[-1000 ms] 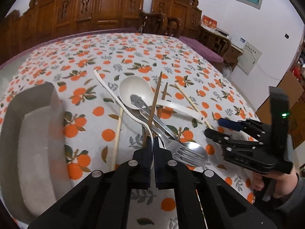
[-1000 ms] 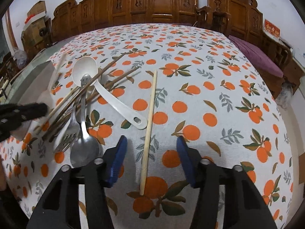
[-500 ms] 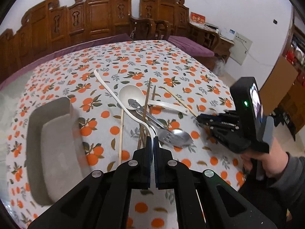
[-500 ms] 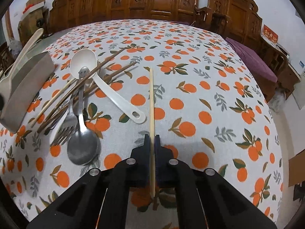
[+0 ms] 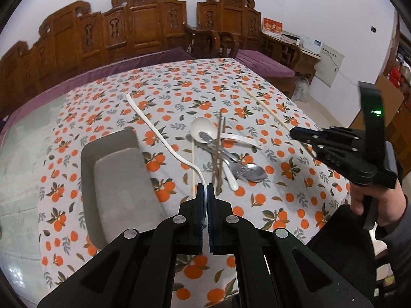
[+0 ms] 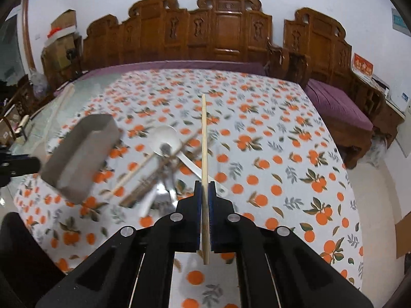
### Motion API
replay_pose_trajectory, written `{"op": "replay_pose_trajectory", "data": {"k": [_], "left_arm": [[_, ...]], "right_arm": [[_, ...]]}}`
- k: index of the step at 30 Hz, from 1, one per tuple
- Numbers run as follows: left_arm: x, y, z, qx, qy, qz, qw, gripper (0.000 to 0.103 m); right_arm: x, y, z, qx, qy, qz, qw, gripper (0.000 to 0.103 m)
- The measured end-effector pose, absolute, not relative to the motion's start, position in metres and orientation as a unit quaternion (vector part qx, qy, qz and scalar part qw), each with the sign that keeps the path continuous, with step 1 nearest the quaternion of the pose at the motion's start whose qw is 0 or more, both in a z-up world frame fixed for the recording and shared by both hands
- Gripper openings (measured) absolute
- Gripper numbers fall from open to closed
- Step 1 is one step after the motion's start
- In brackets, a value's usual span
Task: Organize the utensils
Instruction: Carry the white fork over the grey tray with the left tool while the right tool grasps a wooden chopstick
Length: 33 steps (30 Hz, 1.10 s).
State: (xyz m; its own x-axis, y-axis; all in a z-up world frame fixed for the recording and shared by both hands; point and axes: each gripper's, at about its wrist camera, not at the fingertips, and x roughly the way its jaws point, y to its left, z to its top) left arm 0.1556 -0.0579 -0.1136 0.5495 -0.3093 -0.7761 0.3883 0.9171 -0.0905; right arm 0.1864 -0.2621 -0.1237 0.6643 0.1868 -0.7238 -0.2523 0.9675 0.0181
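My left gripper [image 5: 206, 185] is shut on a long white spoon [image 5: 159, 136] and holds it high above the table, beside the grey tray [image 5: 113, 174]. My right gripper [image 6: 205, 183] is shut on a light wooden chopstick [image 6: 204, 138] and holds it lifted; this gripper also shows in the left wrist view [image 5: 294, 131]. On the cloth lies a pile: a white ladle [image 5: 203, 129], dark chopsticks [image 5: 218, 148], a metal spoon [image 5: 251, 173], a fork and one light chopstick [image 5: 192, 164].
The table has an orange-print cloth [image 6: 282, 159]. Carved wooden chairs [image 6: 226, 30] stand behind it. A purple bench [image 6: 339, 110] is at the right. Cardboard boxes [image 6: 61, 33] are stacked at the back left.
Both grippers have risen well above the table. The right gripper shut on the light chopstick and lifted it. The left gripper lifted the white spoon out of the pile.
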Motion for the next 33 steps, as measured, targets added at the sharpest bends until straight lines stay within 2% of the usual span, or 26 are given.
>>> {"op": "replay_pose_trajectory", "data": {"k": [9,24,33], "left_arm": [[0.171,-0.027,-0.129,0.042,0.452,-0.183,0.872,0.002],[0.212,0.013,-0.19,0.034,0.511,-0.164,0.843,0.002],[0.223,0.025,-0.207,0.025,0.523,-0.159,0.837,0.002]], "right_arm": [[0.177,-0.227,-0.11,-0.044,0.379,0.154,0.911,0.006],[0.187,-0.17,-0.137,-0.051,0.391,0.209,0.895,0.006],[0.192,-0.153,-0.143,-0.051,0.398,0.223,0.888,0.006]]}}
